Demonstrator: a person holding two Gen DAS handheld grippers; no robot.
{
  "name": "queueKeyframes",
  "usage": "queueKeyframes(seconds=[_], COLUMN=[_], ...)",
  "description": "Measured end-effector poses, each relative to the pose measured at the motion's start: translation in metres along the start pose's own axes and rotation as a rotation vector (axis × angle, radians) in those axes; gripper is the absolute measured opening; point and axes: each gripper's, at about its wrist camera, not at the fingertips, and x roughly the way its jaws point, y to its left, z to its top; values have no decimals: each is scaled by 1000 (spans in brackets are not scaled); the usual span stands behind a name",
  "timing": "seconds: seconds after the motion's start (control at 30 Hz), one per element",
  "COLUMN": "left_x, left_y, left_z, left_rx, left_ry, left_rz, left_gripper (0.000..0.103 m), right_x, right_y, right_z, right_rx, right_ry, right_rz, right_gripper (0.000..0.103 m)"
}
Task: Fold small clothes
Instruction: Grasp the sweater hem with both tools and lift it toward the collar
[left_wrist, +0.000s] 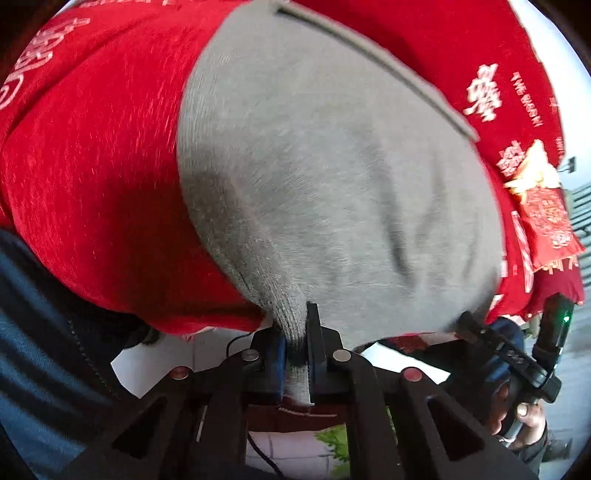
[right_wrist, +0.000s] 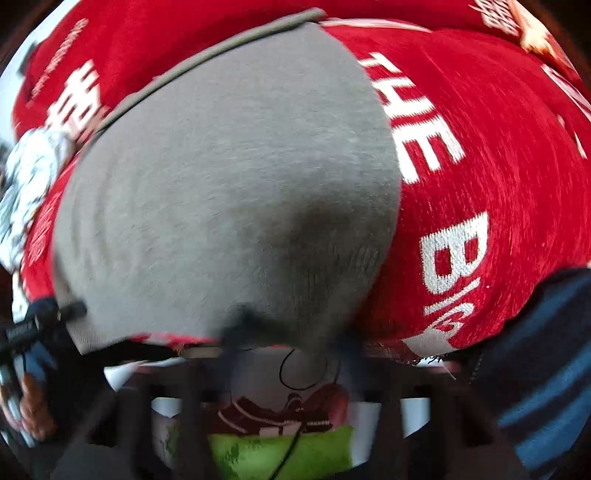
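Both tongs gripping a grey knit garment's near edge

The left tongs (left_wrist: 297, 343) are clamping a bunched corner of the soft grey knit garment (left_wrist: 332, 166), which is lying on a red cloth with white lettering (left_wrist: 92, 166) covering the table. The right tongs (right_wrist: 291, 343), blurred, are pinching the same near edge.

We look steeply down along each tool, close above the grey garment (left_wrist: 332, 184), which both views share.

Red printed cloth (left_wrist: 103, 184) covers surface; grey garment (left_wrist: 332, 177) flat on it.
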Motion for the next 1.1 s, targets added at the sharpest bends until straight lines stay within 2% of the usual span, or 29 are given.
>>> queueKeyframes(seconds=[0.13,0.33,0.43,0.6,0.8,1.1], left_x=[-26,-54,-62,-65,-73,-65], left_y=[-4,-12,-15,-16,-28,-33], left_z=[3,23,40,73,94,129], left_rx=[7,30,9,-37,6,-18], left_ry=[-88,-222,-278,-310,-366,-362], left_rz=[-86,-81,-71,-67,-40,-55], left_gripper=[9,9,9,9,9,9], right_x=[-25,-60,-67,-64,-66,-68], right_y=[1,4,9,9,22,18], right_z=[0,10,24,52,81,116], right_rx=[-36,-50,-48,-4,-26,-13], right_ry=[-68,-196,-248,-277,-310,-333], right_rz=[144,300,323,360,355,354], right_gripper=[14,14,14,14,14,14])
